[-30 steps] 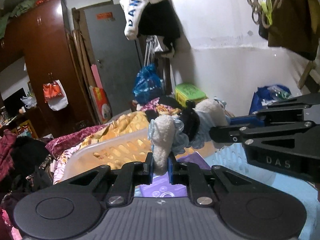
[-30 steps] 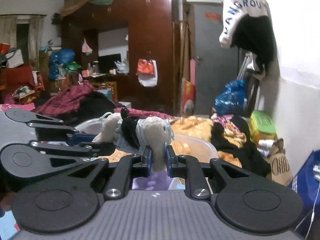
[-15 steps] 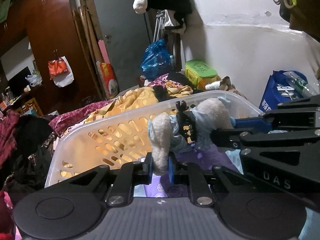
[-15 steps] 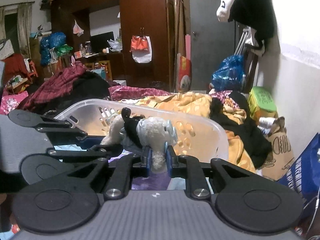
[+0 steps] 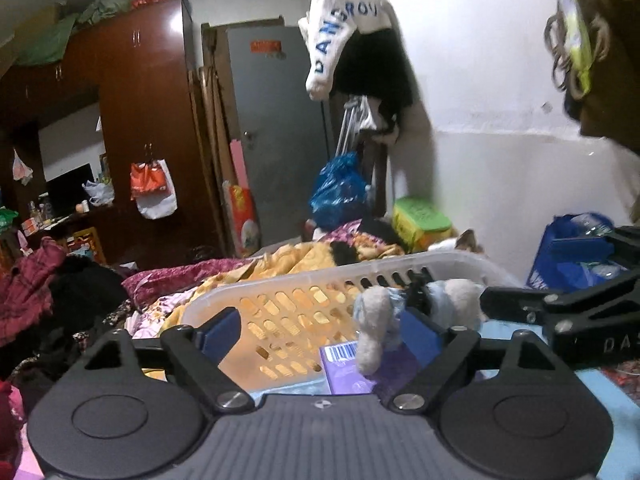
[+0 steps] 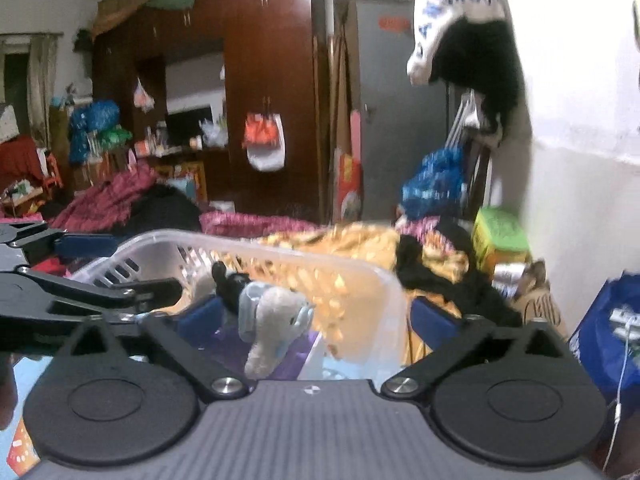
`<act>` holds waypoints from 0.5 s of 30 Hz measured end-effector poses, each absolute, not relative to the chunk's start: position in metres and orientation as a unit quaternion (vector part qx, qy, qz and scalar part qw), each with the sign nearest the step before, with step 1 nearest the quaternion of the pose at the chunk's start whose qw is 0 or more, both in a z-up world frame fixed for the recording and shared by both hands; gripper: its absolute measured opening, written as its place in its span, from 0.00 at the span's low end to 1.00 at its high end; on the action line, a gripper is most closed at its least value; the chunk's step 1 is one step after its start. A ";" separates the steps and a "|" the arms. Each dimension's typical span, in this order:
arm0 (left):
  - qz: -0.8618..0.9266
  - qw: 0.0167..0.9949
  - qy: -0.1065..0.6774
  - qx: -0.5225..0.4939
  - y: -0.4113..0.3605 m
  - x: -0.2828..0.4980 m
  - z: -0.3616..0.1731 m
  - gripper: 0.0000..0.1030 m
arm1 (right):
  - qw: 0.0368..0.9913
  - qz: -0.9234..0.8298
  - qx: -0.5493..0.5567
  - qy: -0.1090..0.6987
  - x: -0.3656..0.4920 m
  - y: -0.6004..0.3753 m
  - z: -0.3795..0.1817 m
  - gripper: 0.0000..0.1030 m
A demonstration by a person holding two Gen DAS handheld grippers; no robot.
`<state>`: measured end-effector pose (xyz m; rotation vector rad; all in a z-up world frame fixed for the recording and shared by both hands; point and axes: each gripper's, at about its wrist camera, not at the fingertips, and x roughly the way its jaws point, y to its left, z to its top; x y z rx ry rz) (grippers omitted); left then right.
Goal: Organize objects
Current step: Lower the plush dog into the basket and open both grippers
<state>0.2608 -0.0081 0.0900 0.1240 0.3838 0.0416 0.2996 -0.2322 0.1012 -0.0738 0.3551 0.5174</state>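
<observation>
A plush toy (image 5: 374,320), off-white with pale blue cloth and a black part, hangs over the white plastic laundry basket (image 5: 304,280). It also shows in the right wrist view (image 6: 272,320), over the basket (image 6: 360,276). My left gripper (image 5: 320,330) is open, its blue pads wide apart, with the toy by its right pad. My right gripper (image 6: 316,316) is open too, the toy nearer its left pad. Neither pad pair squeezes the toy. A purple box (image 5: 344,364) lies in the basket under it.
The basket sits on a bed among yellow and magenta bedding (image 5: 280,264). A brown wardrobe (image 5: 144,128) and grey door (image 5: 276,136) stand behind. Clothes hang on the white wall (image 5: 352,36). A green box (image 5: 420,220) and blue bag (image 5: 572,248) lie at right.
Both grippers have opened and let go of the plush toy, which they held shut a moment ago. The toy now sits lower, over the basket's inside. Both cameras tilted up.
</observation>
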 end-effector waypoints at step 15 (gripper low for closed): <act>0.015 0.992 0.099 0.071 -0.004 0.095 0.074 0.87 | 0.937 0.319 0.061 0.127 0.188 -0.300 0.052 1.00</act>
